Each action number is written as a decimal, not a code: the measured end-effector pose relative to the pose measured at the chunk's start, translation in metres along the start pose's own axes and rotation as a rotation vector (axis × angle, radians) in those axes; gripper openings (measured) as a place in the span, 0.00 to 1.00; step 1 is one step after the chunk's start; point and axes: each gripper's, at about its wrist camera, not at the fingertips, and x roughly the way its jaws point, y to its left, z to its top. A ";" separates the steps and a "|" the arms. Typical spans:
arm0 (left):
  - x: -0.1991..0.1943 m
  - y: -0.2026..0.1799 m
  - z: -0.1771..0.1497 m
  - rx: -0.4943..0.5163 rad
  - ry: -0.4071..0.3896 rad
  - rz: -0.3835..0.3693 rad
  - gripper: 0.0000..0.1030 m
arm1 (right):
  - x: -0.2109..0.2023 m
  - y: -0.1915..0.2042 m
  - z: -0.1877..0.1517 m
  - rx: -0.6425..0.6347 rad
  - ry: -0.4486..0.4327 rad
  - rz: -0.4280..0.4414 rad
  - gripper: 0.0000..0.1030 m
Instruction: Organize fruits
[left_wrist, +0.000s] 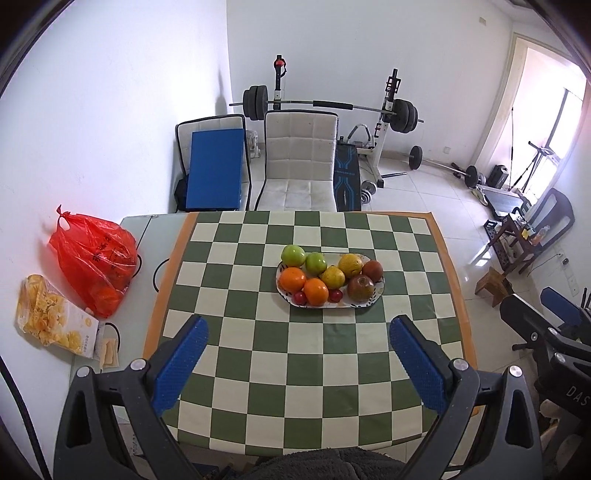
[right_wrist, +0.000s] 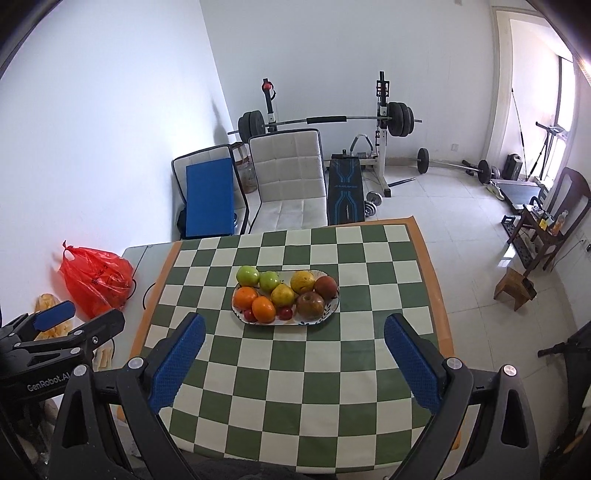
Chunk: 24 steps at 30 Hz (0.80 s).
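On the green-and-cream checkered tablecloth (left_wrist: 295, 369) sits an oval white ceramic plate with a dark leaf pattern (left_wrist: 364, 303), a little beyond the middle of the table, and all the fruit is heaped on it. At the far left edge of the plate are two green apples (left_wrist: 293, 255), side by side and touching. In front of them lie two round oranges (left_wrist: 292, 279), also pressed together, with two small red cherry-like fruits (left_wrist: 300, 297) at the near rim, one on each side of the nearer orange. A yellow pear (left_wrist: 332, 277) fills the centre, a larger yellow pear (left_wrist: 351, 264) lies behind it, and to the right are two dark red apples (left_wrist: 360, 288), the nearer one mottled with green.

The left gripper (left_wrist: 299, 365) hovers above the near part of the cloth, its blue ribbed pads (left_wrist: 181, 365) spread wide with nothing between them. The right gripper (right_wrist: 293, 363) hangs just beside it in the same posture, jaws wide apart and empty; neither touches the plate.

On the bare grey table strip left of the cloth stand a knotted red plastic bag (left_wrist: 94, 258) and, nearer, a clear bag of yellow crisps (left_wrist: 51, 317). Beyond the table is a pale padded chair (left_wrist: 299, 162), and behind it a barbell on a white rack (left_wrist: 328, 107).
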 end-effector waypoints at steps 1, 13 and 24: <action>0.000 -0.001 0.000 0.003 -0.001 0.002 0.98 | 0.000 0.001 0.000 -0.004 0.000 -0.003 0.97; 0.002 -0.001 -0.001 0.003 0.004 0.002 0.98 | 0.006 -0.004 0.003 0.004 0.005 -0.007 0.97; 0.050 0.001 0.015 0.018 -0.003 0.030 0.98 | 0.058 -0.013 0.004 0.011 0.025 -0.034 0.97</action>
